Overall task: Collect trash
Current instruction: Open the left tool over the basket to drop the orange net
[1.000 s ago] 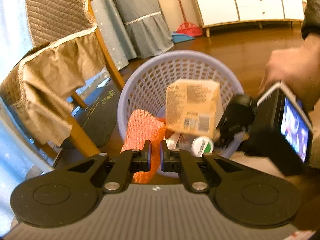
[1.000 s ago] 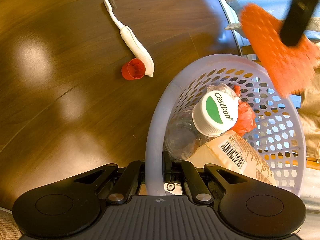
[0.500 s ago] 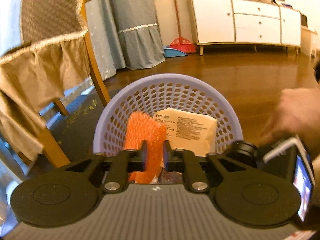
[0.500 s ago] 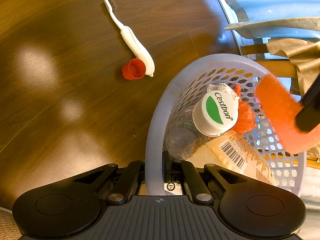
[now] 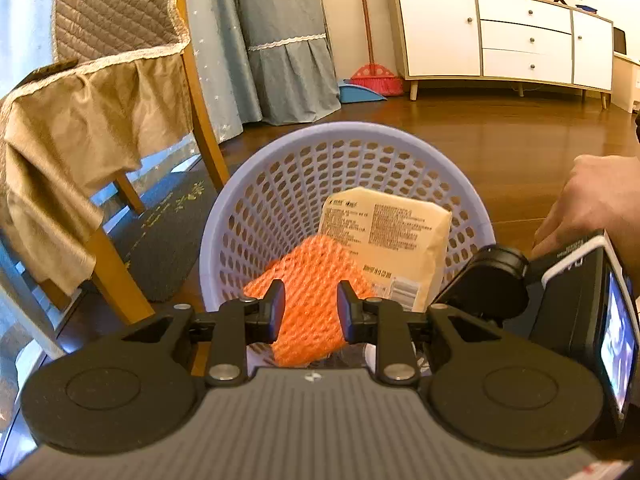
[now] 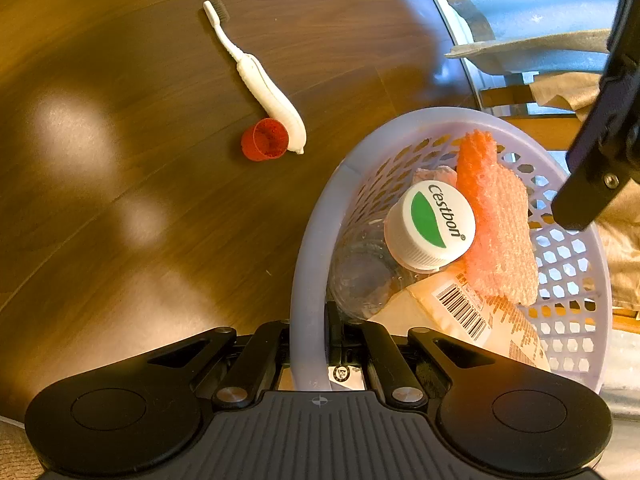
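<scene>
From my right camera, the toothbrush (image 6: 256,76) lies left and ahead on the floor, long axis diagonal, red cap (image 6: 265,139) touching it. My right claw (image 6: 310,344) clamps the basket (image 6: 308,248) rim; my left claw (image 5: 310,310) gapes above the orange netting (image 5: 308,280) inside.

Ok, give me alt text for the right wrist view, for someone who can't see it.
The right hand-held gripper clamps the rim of a lavender basket holding a capped bottle, orange foam netting and a beige packet. A white toothbrush and red cup lie on the wooden floor.
</scene>
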Motion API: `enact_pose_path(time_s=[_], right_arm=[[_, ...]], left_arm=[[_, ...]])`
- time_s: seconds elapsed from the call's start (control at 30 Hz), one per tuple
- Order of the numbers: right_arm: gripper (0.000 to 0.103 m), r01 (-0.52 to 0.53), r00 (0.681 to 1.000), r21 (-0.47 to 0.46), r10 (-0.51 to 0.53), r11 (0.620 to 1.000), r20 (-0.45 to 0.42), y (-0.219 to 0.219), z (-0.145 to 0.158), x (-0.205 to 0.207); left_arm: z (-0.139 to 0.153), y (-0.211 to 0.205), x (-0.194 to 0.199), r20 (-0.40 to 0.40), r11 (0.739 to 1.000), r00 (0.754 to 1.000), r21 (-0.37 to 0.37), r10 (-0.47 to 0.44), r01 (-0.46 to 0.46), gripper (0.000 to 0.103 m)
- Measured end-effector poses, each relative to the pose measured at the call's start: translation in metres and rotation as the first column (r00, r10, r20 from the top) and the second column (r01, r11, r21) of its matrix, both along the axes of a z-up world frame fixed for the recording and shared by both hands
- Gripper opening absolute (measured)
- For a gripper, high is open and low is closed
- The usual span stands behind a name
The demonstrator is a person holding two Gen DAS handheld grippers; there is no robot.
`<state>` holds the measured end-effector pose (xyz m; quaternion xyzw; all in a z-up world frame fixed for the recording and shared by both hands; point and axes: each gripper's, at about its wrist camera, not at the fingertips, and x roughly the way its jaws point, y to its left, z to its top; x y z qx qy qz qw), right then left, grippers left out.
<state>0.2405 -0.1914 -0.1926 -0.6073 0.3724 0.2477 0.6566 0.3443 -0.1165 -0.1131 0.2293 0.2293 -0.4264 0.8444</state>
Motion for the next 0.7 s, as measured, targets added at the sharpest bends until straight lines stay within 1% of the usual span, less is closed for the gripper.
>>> enact_pose_path(time_s=[0.17, 0.33, 0.57, 0.7], right_arm=[[0.000, -0.002, 1.000, -0.002, 0.002, 1.000, 0.000, 0.000, 0.000, -0.001], [0.000, 0.002, 1.000, 0.000, -0.002, 1.000, 0.000, -0.001, 0.001, 0.000], [0.000, 0.002, 1.000, -0.001, -0.002, 1.000, 0.000, -0.001, 0.001, 0.001], [0.000, 0.003, 1.000, 0.000, -0.003, 1.000, 0.000, -0.001, 0.001, 0.001]], left_arm=[[-0.003, 0.014, -0.001, 0.000, 0.999, 1.000, 0.017, 0.028, -0.028, 0.023], [-0.011, 0.036, 0.003, 0.001, 0.995, 0.996, 0.053, 0.085, -0.085, 0.024], [-0.041, 0.077, 0.006, -0.035, 0.975, 0.982, 0.135, 0.184, -0.178, 0.024], [-0.061, 0.094, 0.002, -0.055, 0.963, 0.975, 0.179, 0.216, -0.203, 0.025]])
